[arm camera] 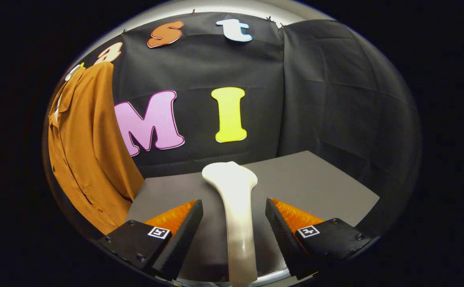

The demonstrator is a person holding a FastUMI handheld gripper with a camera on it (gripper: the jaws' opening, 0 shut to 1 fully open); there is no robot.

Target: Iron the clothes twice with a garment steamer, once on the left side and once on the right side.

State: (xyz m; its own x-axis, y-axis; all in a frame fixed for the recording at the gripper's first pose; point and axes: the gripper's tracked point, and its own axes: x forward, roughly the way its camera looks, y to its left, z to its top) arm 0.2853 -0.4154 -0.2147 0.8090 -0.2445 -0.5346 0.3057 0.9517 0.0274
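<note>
A white garment steamer (pixel 236 207) lies on the grey table (pixel 315 179), its long handle running back between my fingers and its wider head pointing at the back wall. My gripper (pixel 234 213) is open, with a gap on each side between the fingers and the handle. A brown-orange button shirt (pixel 88 151) hangs on a hanger to the left, against the black cloth wall, its hem reaching down beside the table's left edge.
Black cloth walls close the booth behind the table and on the right. The grey tabletop stretches to the right of the steamer, ending at a near-right edge.
</note>
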